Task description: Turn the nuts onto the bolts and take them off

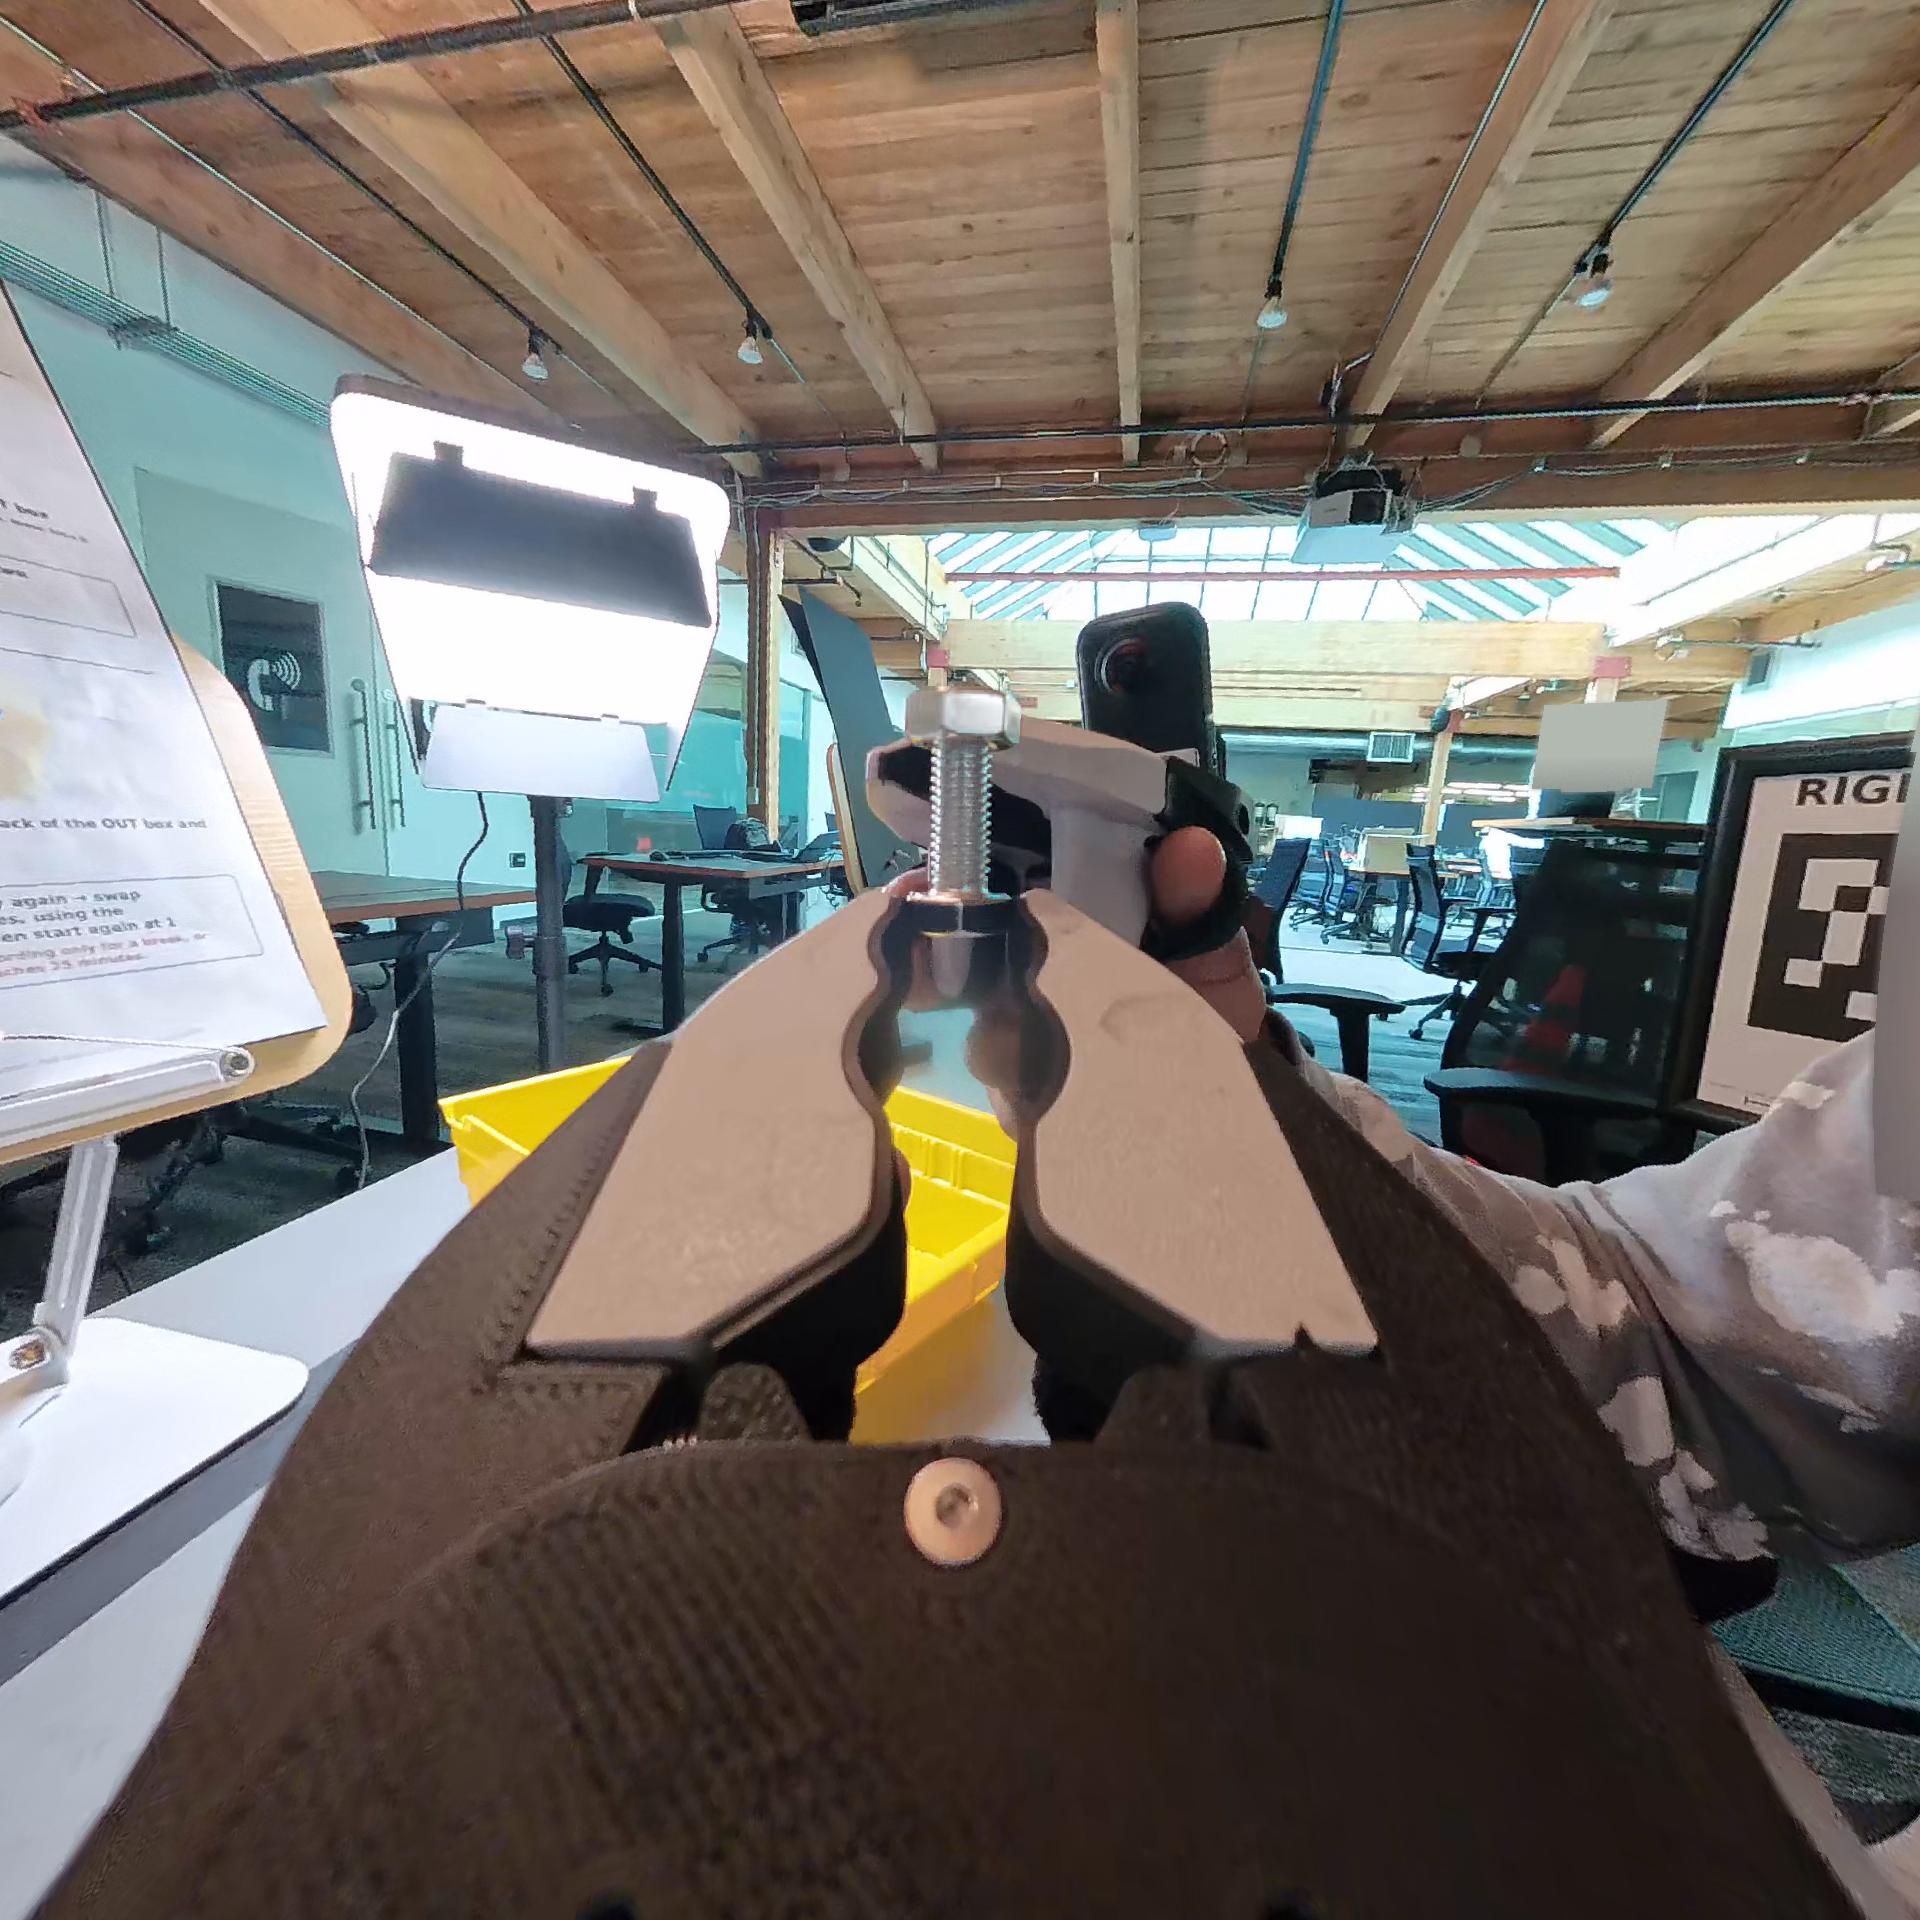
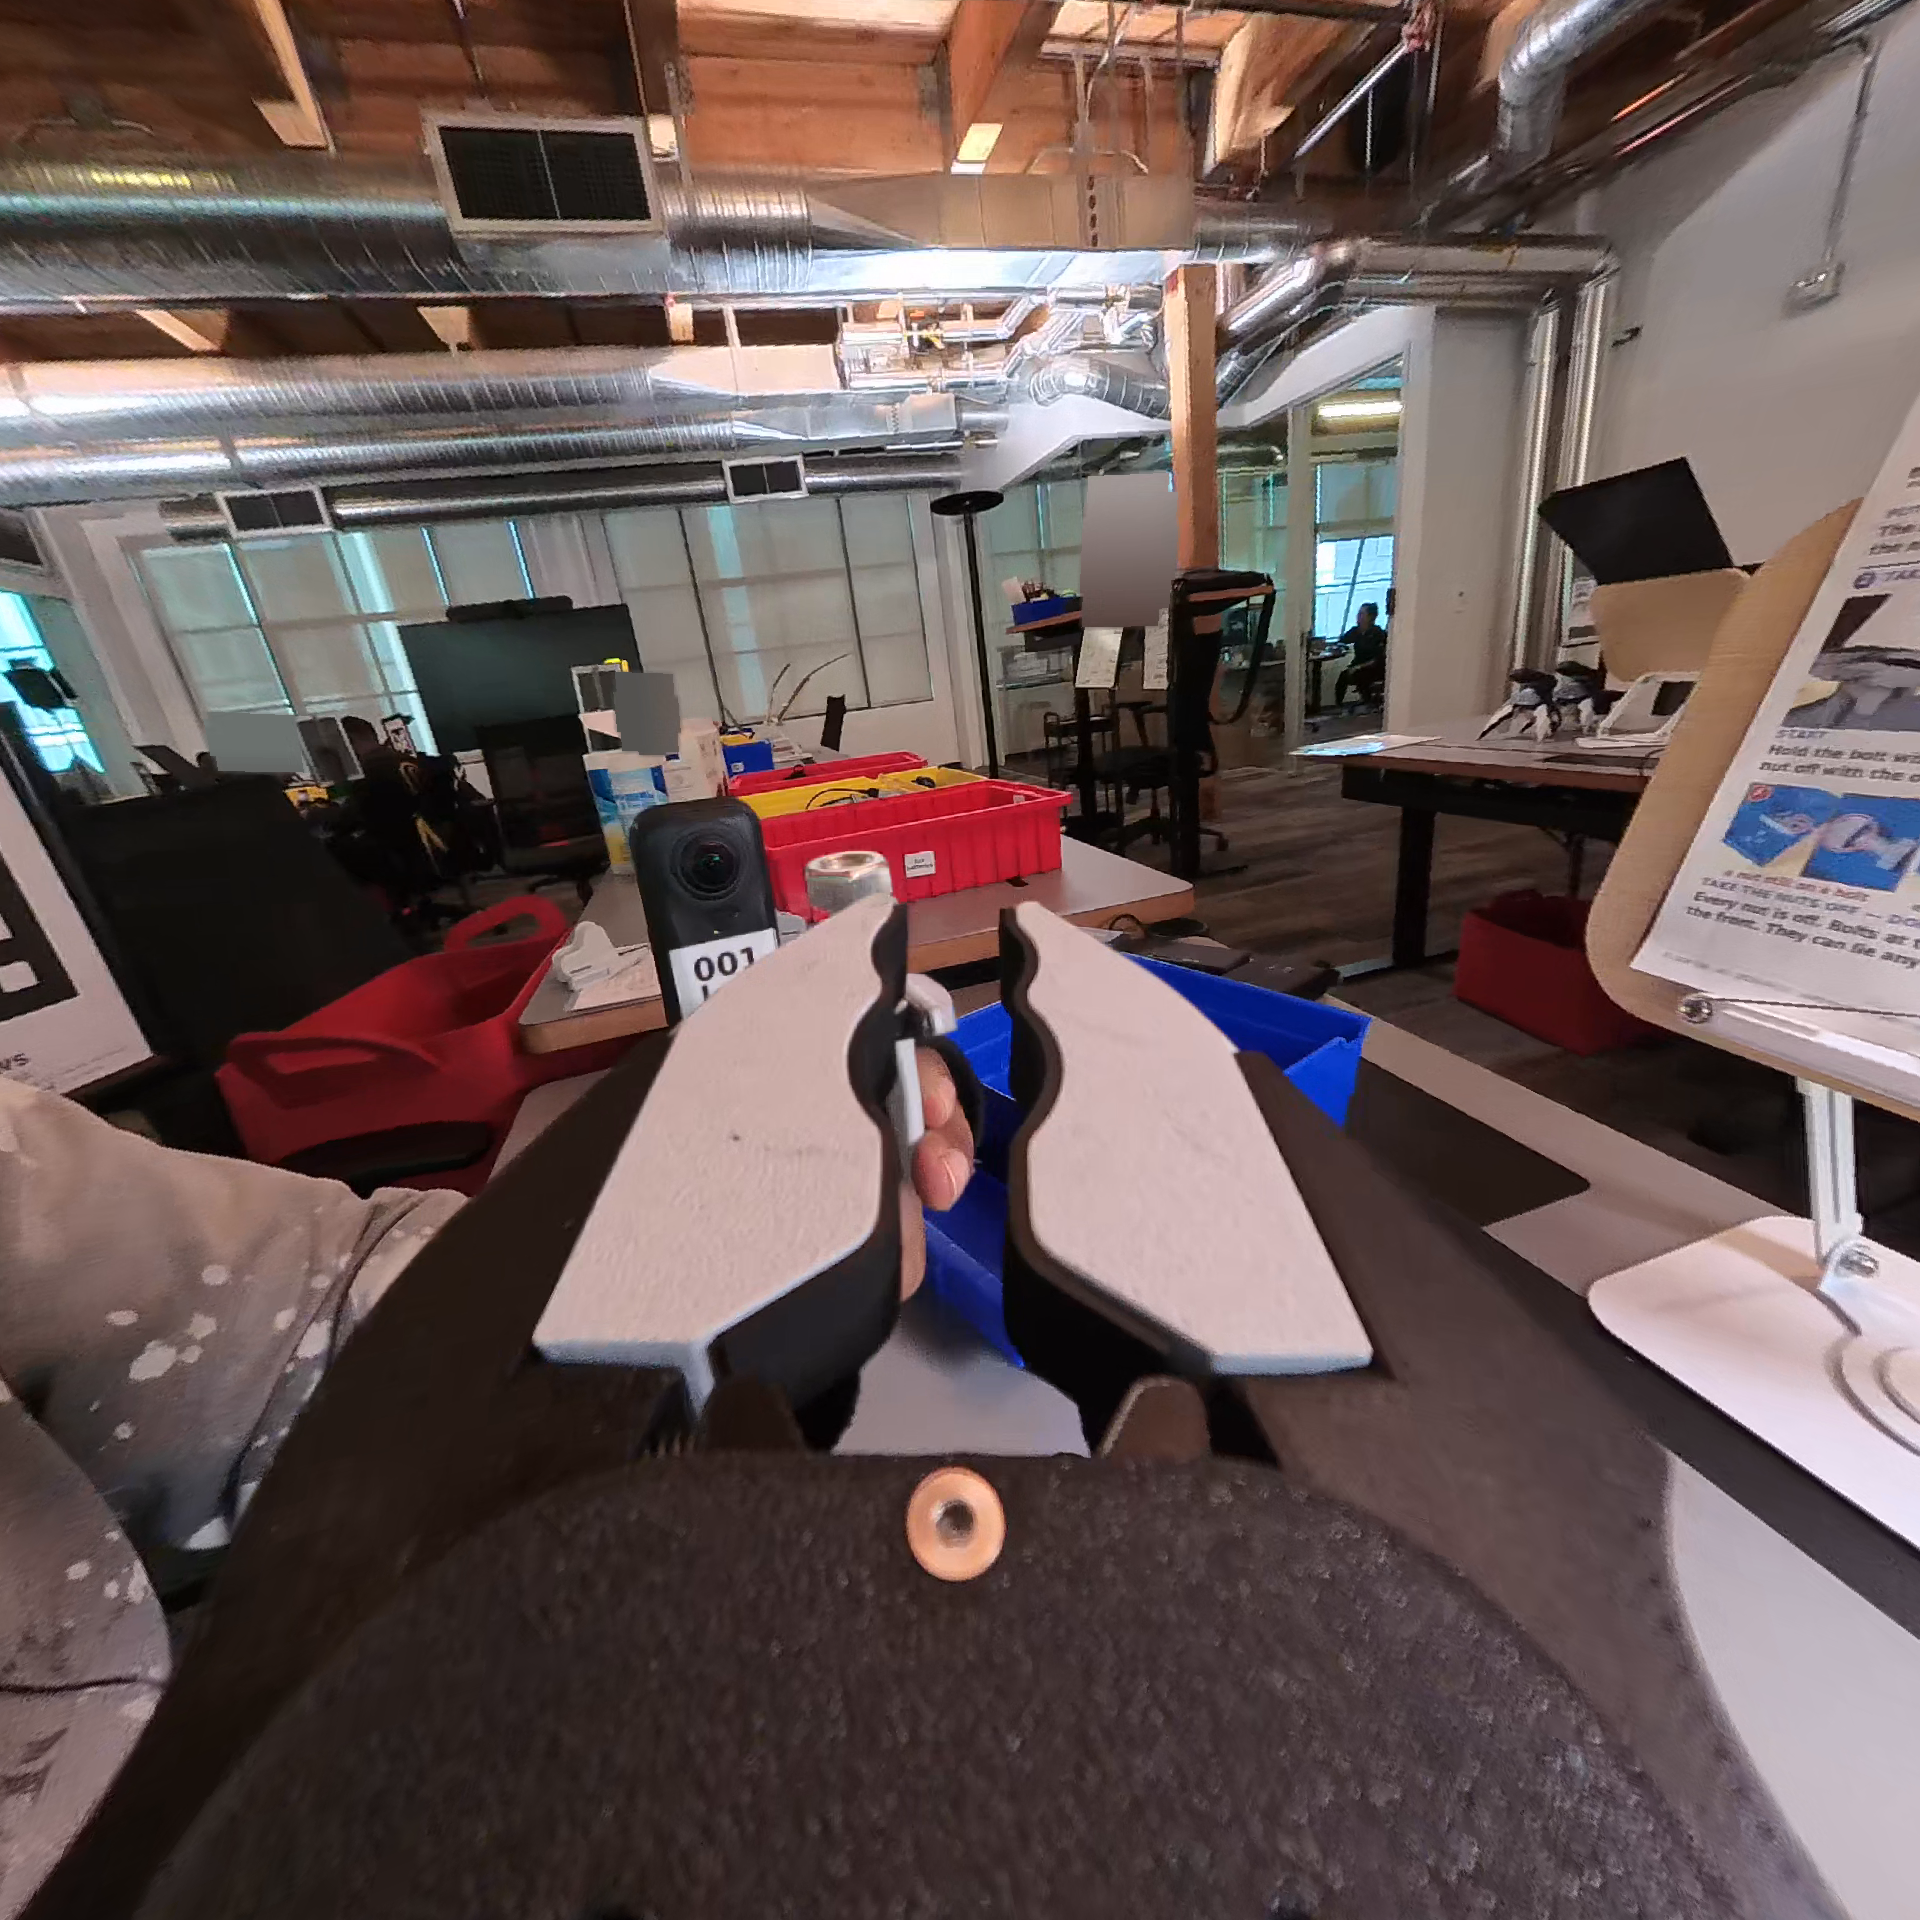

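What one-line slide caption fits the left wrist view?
Left gripper clamps a nut on an upright bolt; right gripper waits behind.

Bolt: silver, zinc-bright, threaded shank upright, hex head uppermost; most of the thread bare. Also visible in the right wrist view as a hex end, partly hidden.

Nut: silver hex, seated low on the shank near the bolt's lower end; partly hidden.
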Action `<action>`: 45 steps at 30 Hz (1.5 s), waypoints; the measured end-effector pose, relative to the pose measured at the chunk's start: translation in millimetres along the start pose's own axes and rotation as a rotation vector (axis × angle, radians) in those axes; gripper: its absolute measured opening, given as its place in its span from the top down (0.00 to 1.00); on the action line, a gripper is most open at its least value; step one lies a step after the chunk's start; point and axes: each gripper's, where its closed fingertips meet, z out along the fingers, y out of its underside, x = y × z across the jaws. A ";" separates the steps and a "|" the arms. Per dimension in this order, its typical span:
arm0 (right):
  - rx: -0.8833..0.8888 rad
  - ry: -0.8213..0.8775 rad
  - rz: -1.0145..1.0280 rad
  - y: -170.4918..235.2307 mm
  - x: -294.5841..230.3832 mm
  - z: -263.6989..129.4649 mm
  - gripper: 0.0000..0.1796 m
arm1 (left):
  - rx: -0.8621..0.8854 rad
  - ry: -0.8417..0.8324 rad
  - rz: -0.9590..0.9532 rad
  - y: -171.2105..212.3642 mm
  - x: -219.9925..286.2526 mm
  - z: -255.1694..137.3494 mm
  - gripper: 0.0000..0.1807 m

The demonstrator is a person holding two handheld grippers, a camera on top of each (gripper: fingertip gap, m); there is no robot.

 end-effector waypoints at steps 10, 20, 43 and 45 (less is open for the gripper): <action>-0.011 0.001 -0.002 3.3 -3.8 4.6 0.93 | 0.004 0.021 -0.007 2.5 3.5 1.4 0.90; -0.029 -0.041 -0.040 6.0 -17.4 9.2 0.84 | -0.012 0.019 0.002 6.1 4.6 3.3 0.90; -0.020 -0.036 -0.065 3.0 -19.0 8.0 0.84 | -0.023 0.017 -0.005 7.7 4.0 4.0 0.90; -0.030 -0.042 -0.073 5.7 -21.7 10.2 0.83 | -0.033 0.019 -0.003 9.9 4.9 5.1 0.90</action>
